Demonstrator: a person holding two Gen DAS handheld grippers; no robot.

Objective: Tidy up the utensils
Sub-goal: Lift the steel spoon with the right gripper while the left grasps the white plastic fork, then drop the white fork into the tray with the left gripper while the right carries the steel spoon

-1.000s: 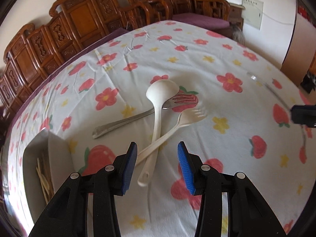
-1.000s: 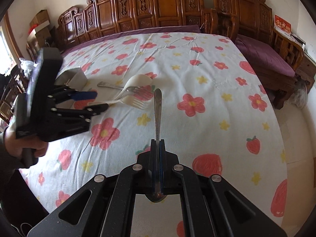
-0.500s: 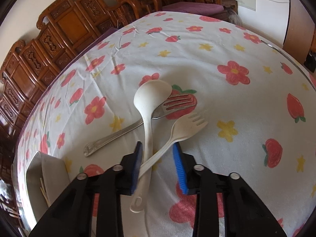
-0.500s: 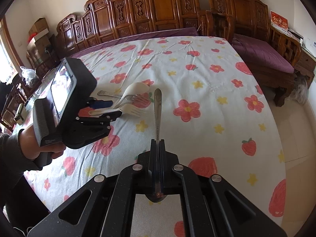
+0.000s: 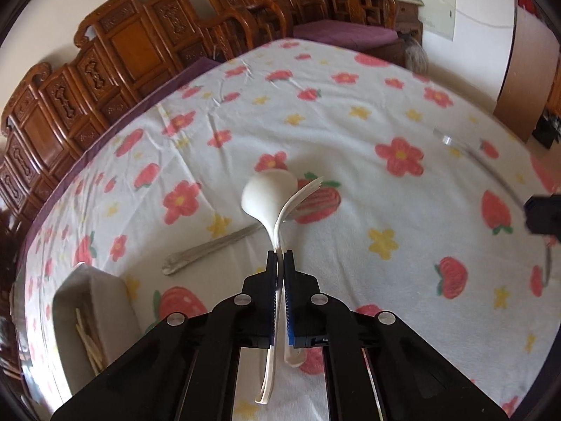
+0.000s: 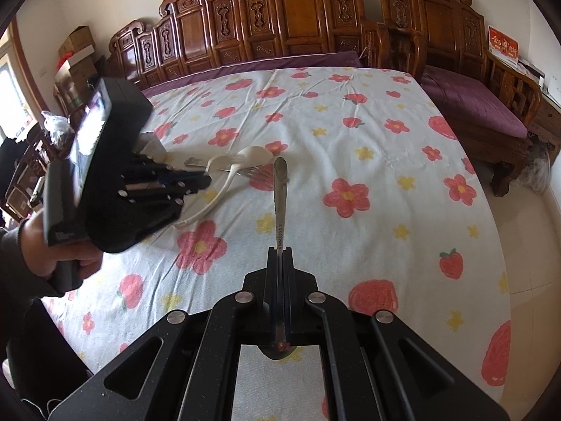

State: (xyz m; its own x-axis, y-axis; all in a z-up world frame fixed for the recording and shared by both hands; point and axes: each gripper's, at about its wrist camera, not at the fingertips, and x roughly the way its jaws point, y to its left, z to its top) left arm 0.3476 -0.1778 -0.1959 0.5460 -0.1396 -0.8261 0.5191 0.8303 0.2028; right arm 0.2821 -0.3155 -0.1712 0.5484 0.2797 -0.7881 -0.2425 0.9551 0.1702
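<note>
My left gripper (image 5: 279, 256) has its jaws closing tight on the handles of a white plastic spoon (image 5: 268, 194) and a white plastic fork (image 5: 301, 193), pads pressing both. The two are raised off the cloth, and the fork is turned on edge. A metal fork (image 5: 207, 249) lies on the flowered tablecloth under them. My right gripper (image 6: 279, 251) is shut on a metal spoon (image 6: 280, 203), handle pointing forward and bowl behind the jaws. In the right wrist view a hand holds the left gripper (image 6: 207, 179) at the left, with the white spoon (image 6: 252, 154) beyond it.
A grey organizer box (image 5: 91, 301) holding several chopsticks (image 5: 87, 343) sits at the table's near left. The right gripper (image 5: 543, 214) shows at the left wrist view's right edge. Carved wooden chairs (image 6: 280, 17) line the far side; bare flowered cloth (image 6: 385, 175) stretches right.
The left jaws closed from wide apart onto the crossed white spoon and fork handles and lifted them a little; the fork rolled onto its edge. The right gripper kept still.
</note>
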